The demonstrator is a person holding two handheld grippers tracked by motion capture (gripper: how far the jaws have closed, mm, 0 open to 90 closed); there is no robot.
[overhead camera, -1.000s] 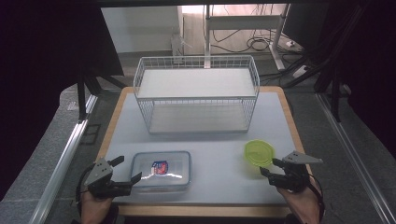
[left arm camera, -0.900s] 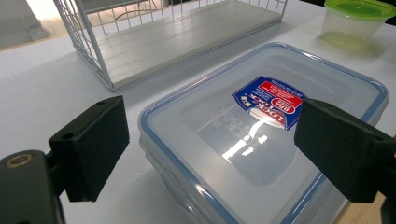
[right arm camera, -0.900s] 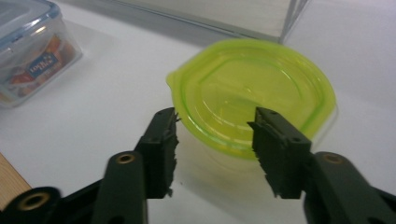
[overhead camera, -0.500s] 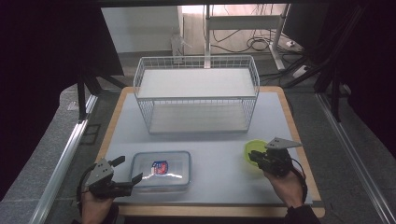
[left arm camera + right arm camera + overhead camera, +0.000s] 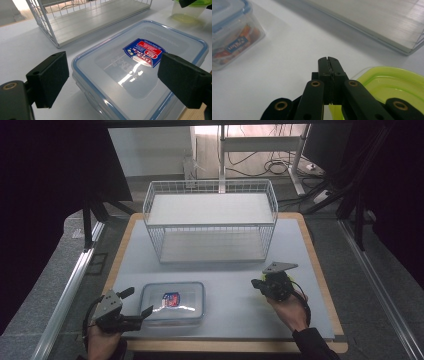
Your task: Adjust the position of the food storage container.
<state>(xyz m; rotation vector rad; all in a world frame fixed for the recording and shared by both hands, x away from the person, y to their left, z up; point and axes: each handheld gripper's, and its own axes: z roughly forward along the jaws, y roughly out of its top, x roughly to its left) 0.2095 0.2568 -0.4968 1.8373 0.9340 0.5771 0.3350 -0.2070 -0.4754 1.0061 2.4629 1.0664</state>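
Overall, a pale table (image 5: 300, 245) with a wooden edge takes up the middle of the high view. On it, at upper centre, stands a white wire basket (image 5: 210, 222), the biggest thing there, its floor a flat white panel. Below it, toward the lower left of the frame, lies a clear rectangular food container (image 5: 172, 302) with a blue-rimmed lid and a red and blue label. In the left gripper view it lies between and beyond the two black pads, which stand wide apart and touch nothing.

At lower right of the high view sits a small round tub with a lime-green lid (image 5: 397, 82), mostly hidden there beneath the right gripper (image 5: 261, 284). In the right gripper view, the green lid lies at the lower right of the frame, just beside the jaws. Those jaws have just been closing and now meet pad to pad, with nothing seen between them.

Smallest, the left gripper (image 5: 136, 302) rests at lower left of the high view, just left of the food container, jaws spread and holding nothing.
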